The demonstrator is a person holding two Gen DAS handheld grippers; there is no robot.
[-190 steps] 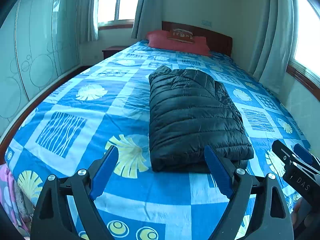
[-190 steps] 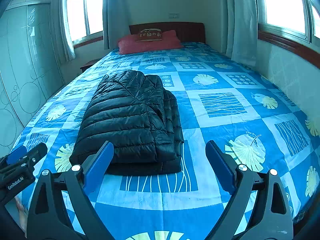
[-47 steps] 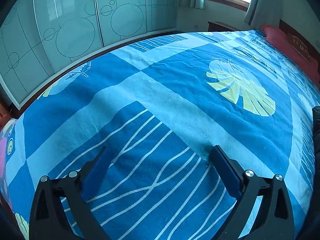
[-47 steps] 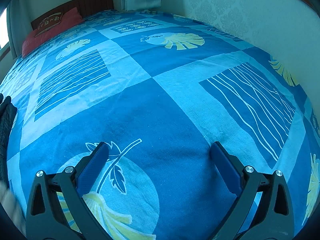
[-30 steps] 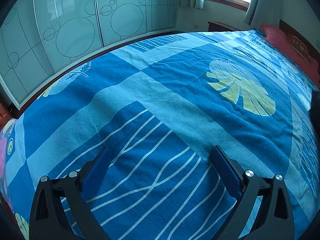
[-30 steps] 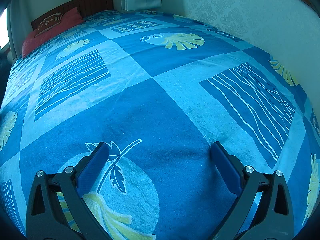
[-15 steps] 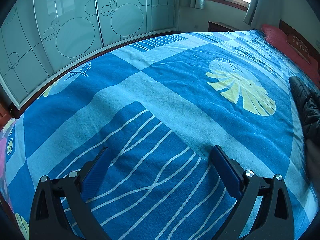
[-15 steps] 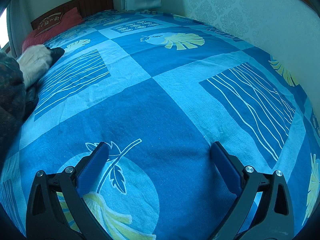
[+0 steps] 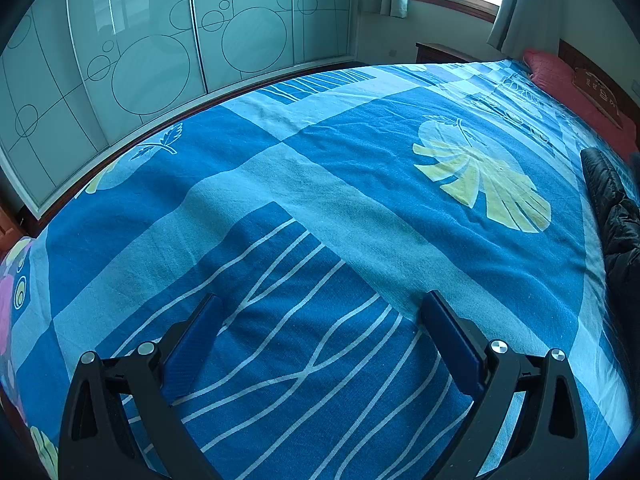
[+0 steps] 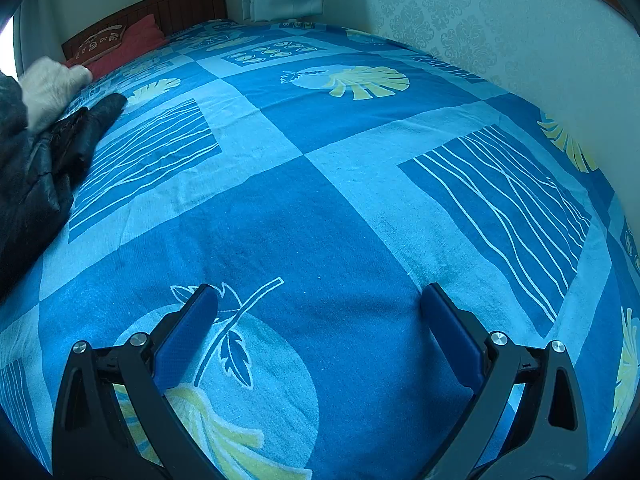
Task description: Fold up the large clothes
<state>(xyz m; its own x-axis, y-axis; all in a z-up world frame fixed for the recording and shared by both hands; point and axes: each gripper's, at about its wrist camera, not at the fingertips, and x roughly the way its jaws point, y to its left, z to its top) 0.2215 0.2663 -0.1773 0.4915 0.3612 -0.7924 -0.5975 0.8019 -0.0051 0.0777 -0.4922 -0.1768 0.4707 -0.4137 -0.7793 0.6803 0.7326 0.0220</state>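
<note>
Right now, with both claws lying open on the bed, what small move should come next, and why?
Probably wait. A bare hand is spreading the black puffer jacket between the claws, and both the left claw and right claw rest open and empty on the blue bedspread, pointed away from it.

one black jacket [image 10: 44, 160], one bare hand [image 10: 50, 90], one red pillow [image 9: 576, 96], one bed [image 9: 320, 200].

The bed [image 9: 320, 184] wears a blue patchwork sheet [image 10: 320, 220] printed with leaves and wavy lines. A black puffer jacket [image 10: 44, 164] lies on it toward the middle, and a red pillow [image 9: 576, 92] rests against the headboard.
</note>
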